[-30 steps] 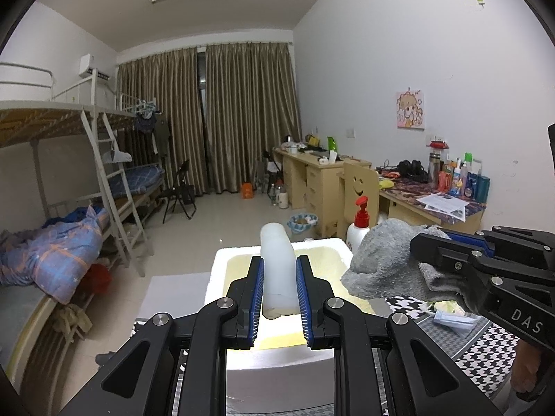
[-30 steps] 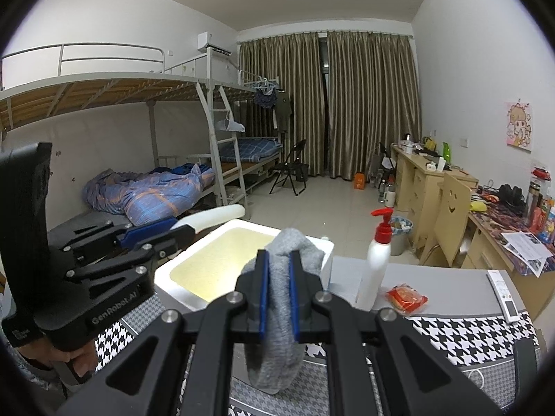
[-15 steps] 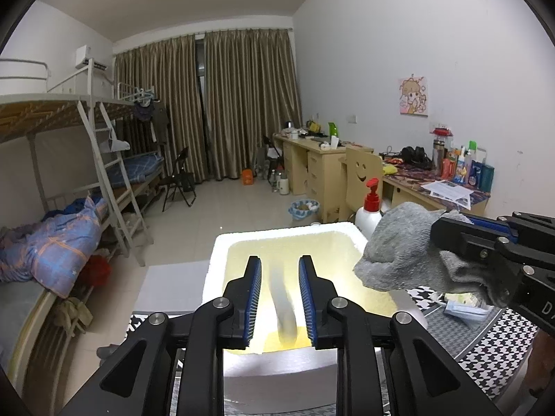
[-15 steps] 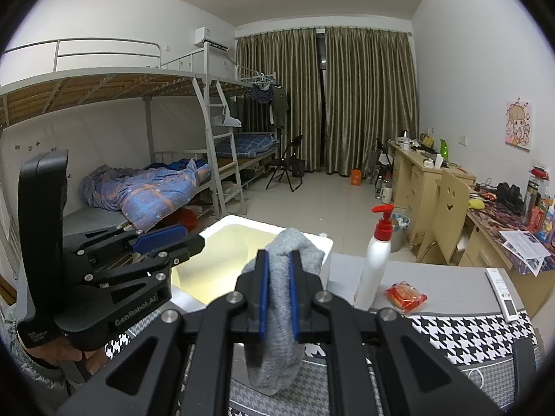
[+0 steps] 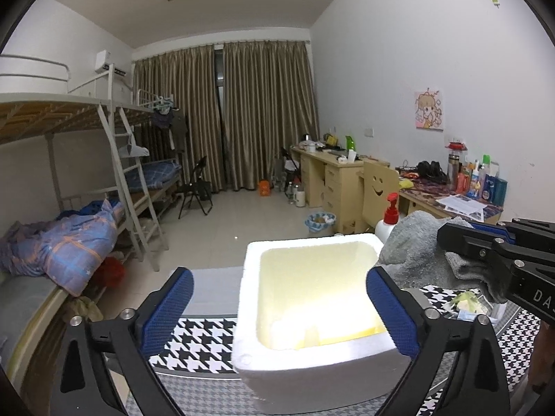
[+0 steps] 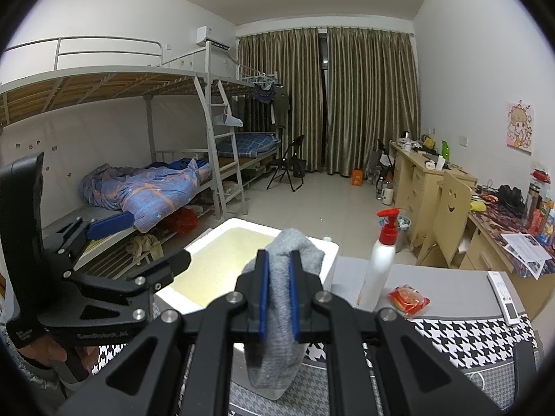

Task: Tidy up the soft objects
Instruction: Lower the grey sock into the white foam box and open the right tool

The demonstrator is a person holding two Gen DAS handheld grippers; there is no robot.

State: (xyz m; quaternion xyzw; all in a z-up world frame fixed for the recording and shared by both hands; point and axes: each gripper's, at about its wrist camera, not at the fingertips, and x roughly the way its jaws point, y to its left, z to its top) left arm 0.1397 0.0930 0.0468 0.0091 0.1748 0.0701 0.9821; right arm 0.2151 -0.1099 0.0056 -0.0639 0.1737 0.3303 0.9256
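A white foam box [image 5: 263, 339] with a yellowish inside stands on the houndstooth table; it also shows in the right wrist view [image 6: 215, 263]. My left gripper [image 5: 279, 298] is wide open and empty above the box, its blue pads [image 5: 170, 308] spread to either side. A pale object [image 5: 308, 334] lies at the box's bottom near wall. My right gripper [image 6: 276, 291] is shut on a grey sock [image 6: 277, 346] that hangs down just right of the box; the sock also shows in the left wrist view [image 5: 412, 246].
A white pump bottle with a red top [image 6: 378, 270], a red snack packet [image 6: 407, 298] and a remote [image 6: 503, 298] sit on the table to the right. A small wrapper [image 5: 468, 303] lies under the right gripper. A bunk bed [image 6: 138, 187] stands left.
My left gripper has opened wide and let go of the white soft object, which dropped into the foam box. The right gripper still holds the grey sock beside the box.
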